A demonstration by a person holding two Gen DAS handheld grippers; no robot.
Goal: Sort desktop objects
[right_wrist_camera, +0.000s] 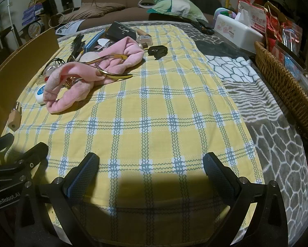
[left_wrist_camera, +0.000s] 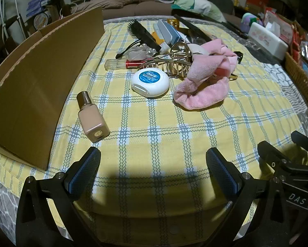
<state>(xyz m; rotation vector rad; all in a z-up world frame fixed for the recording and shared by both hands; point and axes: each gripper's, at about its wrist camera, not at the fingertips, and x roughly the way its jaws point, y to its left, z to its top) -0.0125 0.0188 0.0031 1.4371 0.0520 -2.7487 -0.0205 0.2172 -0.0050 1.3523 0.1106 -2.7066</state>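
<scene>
On the yellow plaid cloth [left_wrist_camera: 154, 127] lies a heap of small items. A beige foundation bottle [left_wrist_camera: 91, 117] lies alone near the cardboard box [left_wrist_camera: 36, 86]. Behind it sit a white floss case [left_wrist_camera: 150, 80], a pink headband [left_wrist_camera: 205, 78], a gold hair claw [left_wrist_camera: 174, 64], a clear-and-red tube [left_wrist_camera: 123, 63] and a black hairbrush [left_wrist_camera: 142, 35]. My left gripper [left_wrist_camera: 153, 164] is open above the near cloth, holding nothing. My right gripper [right_wrist_camera: 151, 168] is open too, well short of the pink headband [right_wrist_camera: 88, 70] and a black case [right_wrist_camera: 158, 51].
A wicker basket [right_wrist_camera: 287, 90] lines the right edge, with a white tissue box [right_wrist_camera: 238, 30] beyond it. A grey patterned cover [right_wrist_camera: 277, 144] shows right of the cloth. A brown sofa [left_wrist_camera: 133, 0] with cushions stands behind the table.
</scene>
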